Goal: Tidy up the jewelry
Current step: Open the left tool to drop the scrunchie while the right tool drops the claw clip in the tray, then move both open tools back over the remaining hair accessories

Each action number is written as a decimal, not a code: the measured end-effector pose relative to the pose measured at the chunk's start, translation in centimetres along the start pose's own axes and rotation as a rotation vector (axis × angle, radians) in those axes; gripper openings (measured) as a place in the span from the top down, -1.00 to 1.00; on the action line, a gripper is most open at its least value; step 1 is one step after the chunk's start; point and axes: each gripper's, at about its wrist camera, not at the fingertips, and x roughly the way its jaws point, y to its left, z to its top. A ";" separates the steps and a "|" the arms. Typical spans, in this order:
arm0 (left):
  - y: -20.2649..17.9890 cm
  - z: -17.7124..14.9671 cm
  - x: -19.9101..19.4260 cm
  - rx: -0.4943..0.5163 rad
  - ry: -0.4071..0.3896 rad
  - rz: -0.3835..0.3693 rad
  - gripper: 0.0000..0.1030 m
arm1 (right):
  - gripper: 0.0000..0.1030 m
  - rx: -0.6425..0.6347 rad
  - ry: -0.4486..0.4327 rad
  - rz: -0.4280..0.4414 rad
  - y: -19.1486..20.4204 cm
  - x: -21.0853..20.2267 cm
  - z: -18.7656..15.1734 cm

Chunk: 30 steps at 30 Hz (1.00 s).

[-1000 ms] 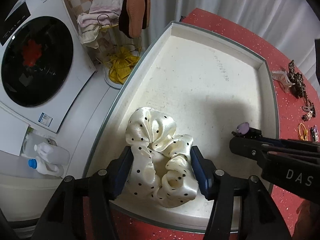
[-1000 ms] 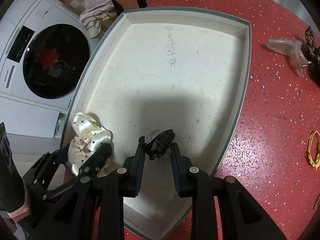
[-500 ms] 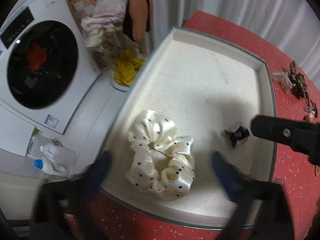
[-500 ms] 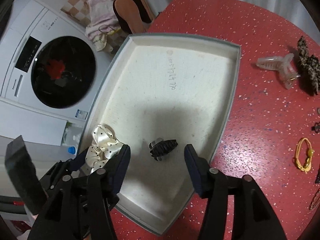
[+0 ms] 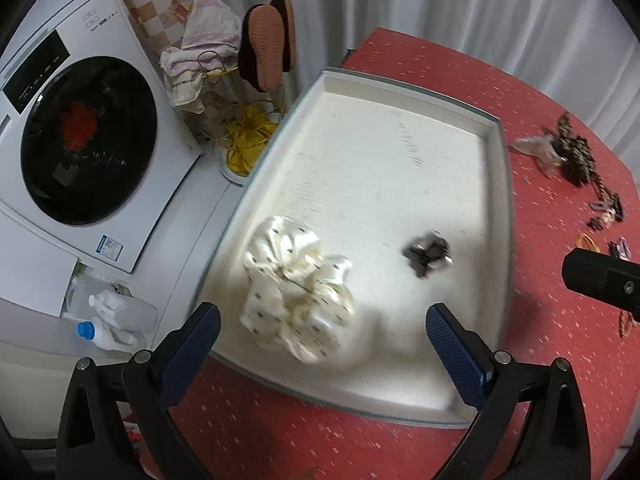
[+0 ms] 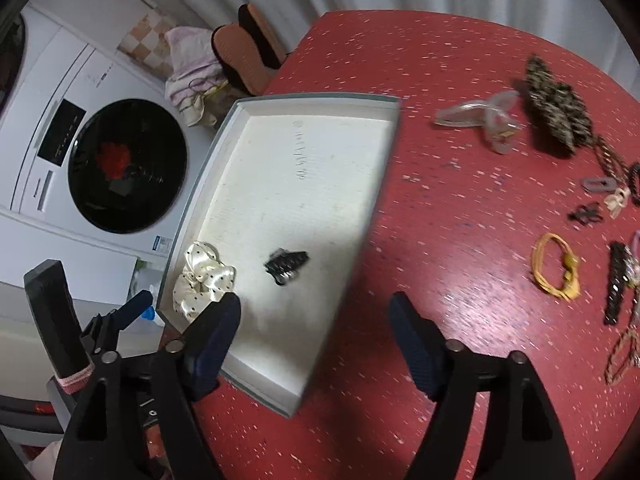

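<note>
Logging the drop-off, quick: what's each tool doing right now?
Left tool: open, empty; scrunchie lies loose in the tray.
Right tool: opening, empty; nothing between its jaws.

home laundry corner: washing machine [image 5: 88, 140], slippers [image 5: 266, 54]

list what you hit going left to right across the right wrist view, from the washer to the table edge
washer → scrunchie → black claw clip → tray's right rim → clear claw clip → yellow hair tie → black barrette
</note>
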 end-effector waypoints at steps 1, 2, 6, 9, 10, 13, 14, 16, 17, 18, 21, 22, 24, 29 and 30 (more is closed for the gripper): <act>-0.5 -0.3 -0.4 0.009 0.001 -0.004 -1.00 | -0.54 0.008 -0.005 -0.009 -0.7 -0.5 -0.5; -1.1 -0.5 -0.9 0.021 0.001 -0.008 -1.00 | -0.57 0.014 -0.007 -0.014 -1.1 -0.8 -0.8; -3.2 -1.6 -2.3 0.057 -0.005 -0.019 -1.00 | -0.61 0.066 -0.014 -0.027 -3.5 -2.3 -2.1; -5.1 -2.0 -3.2 0.077 -0.010 -0.033 -1.00 | -0.66 0.107 -0.018 -0.045 -5.8 -3.6 -3.4; -5.9 -2.2 -3.4 0.085 -0.006 -0.048 -1.00 | -0.66 0.125 -0.018 -0.055 -6.9 -4.1 -3.9; -7.6 -2.3 -3.9 0.098 0.001 -0.075 -1.00 | -0.67 0.155 -0.019 -0.083 -9.2 -5.2 -5.0; -8.4 -2.4 -4.1 0.108 0.004 -0.088 -1.00 | -0.71 0.168 -0.020 -0.092 -10.0 -5.5 -5.4; -9.8 -2.7 -4.6 0.128 0.007 -0.109 -1.00 | -0.90 0.190 -0.025 -0.104 -11.6 -6.2 -6.2; -10.7 -2.8 -4.7 0.142 0.009 -0.119 -1.00 | -0.99 0.204 -0.032 -0.112 -12.6 -6.7 -6.8; -11.5 -2.9 -4.8 0.155 0.014 -0.129 -1.00 | -0.99 0.217 -0.033 -0.120 -13.5 -7.1 -7.3; -13.8 -3.4 -5.0 0.185 0.030 -0.155 -1.00 | -0.99 0.261 -0.035 -0.149 -16.1 -8.1 -8.8; -14.6 -3.5 -5.0 0.194 0.033 -0.160 -1.00 | -0.99 0.270 -0.035 -0.158 -16.7 -8.4 -9.1; -15.9 -3.6 -4.9 0.210 0.038 -0.167 -1.00 | -0.99 0.304 -0.035 -0.183 -18.6 -9.0 -9.9; -18.8 -3.8 -4.5 0.242 0.056 -0.181 -1.00 | -0.99 0.370 -0.037 -0.228 -22.4 -10.3 -11.5; -19.4 -3.7 -4.3 0.247 0.059 -0.182 -1.00 | -0.99 0.379 -0.039 -0.239 -23.1 -10.5 -11.7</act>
